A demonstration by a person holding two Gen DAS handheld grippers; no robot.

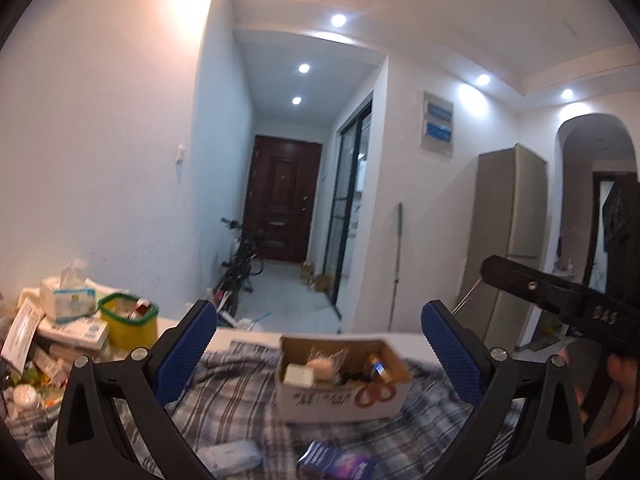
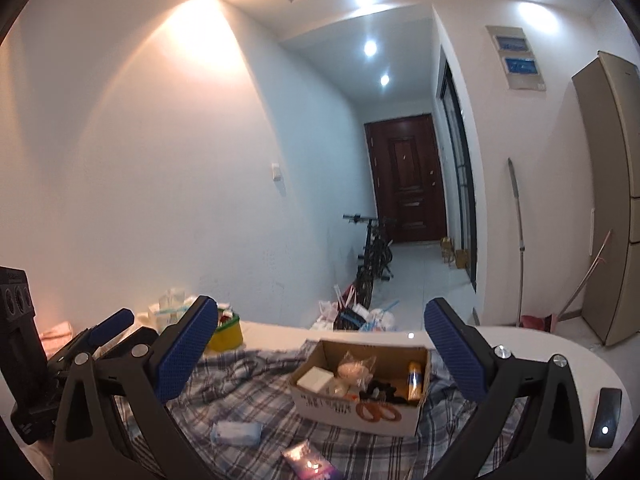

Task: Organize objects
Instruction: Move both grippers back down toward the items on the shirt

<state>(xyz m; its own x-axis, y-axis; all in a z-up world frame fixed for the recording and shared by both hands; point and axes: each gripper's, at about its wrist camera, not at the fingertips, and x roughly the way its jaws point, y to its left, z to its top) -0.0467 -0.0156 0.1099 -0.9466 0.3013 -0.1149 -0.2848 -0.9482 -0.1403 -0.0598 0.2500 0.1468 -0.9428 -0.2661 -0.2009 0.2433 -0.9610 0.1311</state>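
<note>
An open cardboard box sits on a plaid cloth, holding a white block, a wrapped round item, a small bottle and dark bits. Orange-handled scissors hang at its front wall. A pale tissue pack and a purple packet lie on the cloth in front. My left gripper is open and empty, above and short of the box. My right gripper is open and empty, likewise. The left gripper's blue fingers show in the right wrist view.
A yellow-green tub and a pile of tissue packs and boxes stand at the left. A black phone lies at the table's right edge. The right tool's body crosses the left wrist view. Behind are a hallway, bicycle and fridge.
</note>
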